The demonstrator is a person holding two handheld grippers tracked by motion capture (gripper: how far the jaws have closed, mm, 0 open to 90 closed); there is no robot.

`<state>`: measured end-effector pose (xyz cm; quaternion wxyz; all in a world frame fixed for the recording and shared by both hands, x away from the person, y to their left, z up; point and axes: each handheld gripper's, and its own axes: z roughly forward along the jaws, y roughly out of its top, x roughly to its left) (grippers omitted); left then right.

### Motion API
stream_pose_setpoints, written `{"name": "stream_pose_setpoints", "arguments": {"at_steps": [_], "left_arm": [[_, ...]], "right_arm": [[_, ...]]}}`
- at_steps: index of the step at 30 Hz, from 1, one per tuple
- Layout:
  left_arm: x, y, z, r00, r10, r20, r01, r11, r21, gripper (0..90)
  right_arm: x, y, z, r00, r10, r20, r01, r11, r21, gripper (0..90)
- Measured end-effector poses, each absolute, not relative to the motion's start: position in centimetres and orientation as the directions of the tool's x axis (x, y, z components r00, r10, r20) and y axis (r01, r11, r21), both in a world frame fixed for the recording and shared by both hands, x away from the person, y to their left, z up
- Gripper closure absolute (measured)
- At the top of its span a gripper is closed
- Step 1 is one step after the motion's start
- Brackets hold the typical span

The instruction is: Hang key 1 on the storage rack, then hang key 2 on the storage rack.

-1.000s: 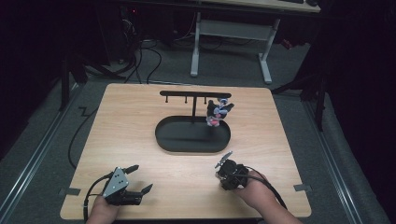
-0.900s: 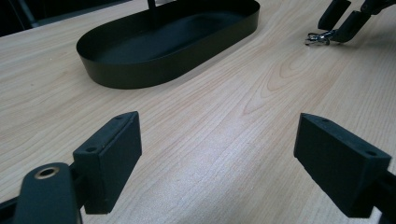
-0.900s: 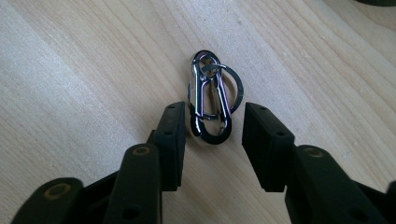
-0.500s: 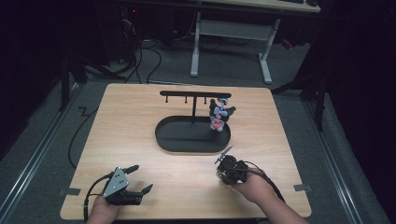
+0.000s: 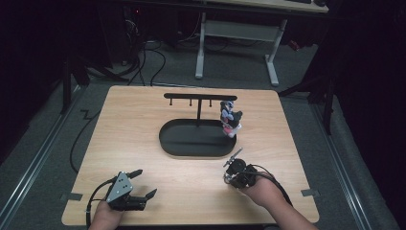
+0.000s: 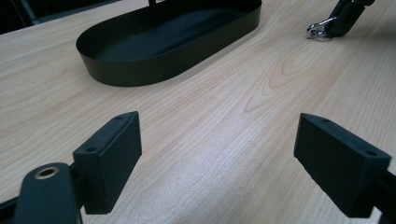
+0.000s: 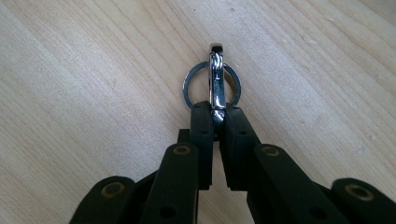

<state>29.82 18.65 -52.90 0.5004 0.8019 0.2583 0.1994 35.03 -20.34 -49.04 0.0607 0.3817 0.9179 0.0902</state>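
At the near left edge of the wooden bench [image 5: 143, 124], the left gripper [image 5: 143, 184] lies low in the person's left hand [image 5: 106, 215], its jaws spread wide apart with nothing between them; in the left gripper view bare wood grain shows in the gap between the two black pads [image 6: 114, 158]. To the right along the near edge, the right hand [image 5: 261, 190] holds the right gripper [image 5: 234, 160], which points toward the far side and a little left. In the right gripper view its jaws are pressed together on a silver clasp [image 7: 217, 88], which stands on edge between the tips, and a thin metal ring [image 7: 211, 85] threaded on the clasp lies just over the bench surface; whether the ring actually touches the wood is hard to tell from this angle. From the left gripper view the same clasp glints at the tip of the right gripper, well apart from the tray. Farther in, near the middle of the bench, sits a black oval tray [image 5: 168, 143], from which a thin post rises to a horizontal black bar [image 5: 200, 97] with small pegs under it. At the right end of that rack, a small colourful figure [image 5: 230, 120] in white, dark and pink hangs or stands over the tray's right rim. Beyond the bench, on the dark floor, stand the white legs of a desk [image 5: 237, 31].
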Motion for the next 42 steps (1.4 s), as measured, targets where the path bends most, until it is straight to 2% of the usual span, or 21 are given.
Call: {"name": "stream_pose_setpoints", "arguments": {"at_steps": [6, 23, 42], "left_arm": [[29.8, 18.7, -52.9, 0.785, 0.617, 0.062, 0.214, -0.364, 0.907, 15.8], [29.8, 18.8, -52.9, 0.782, 0.621, 0.05, 0.215, -0.344, 0.914, 15.8], [30.0, 18.8, -52.8, 0.778, 0.627, 0.047, 0.221, -0.343, 0.913, 15.9]], "right_arm": [[35.2, -20.6, -48.8, -0.7, 0.713, -0.021, 0.693, 0.687, 0.217, 85.1], [34.1, -22.3, -45.2, -0.667, 0.745, 0.022, 0.709, 0.626, 0.325, 85.2], [35.5, -22.3, -42.5, -0.65, 0.76, -0.005, 0.72, 0.619, 0.314, 85.2]]}}
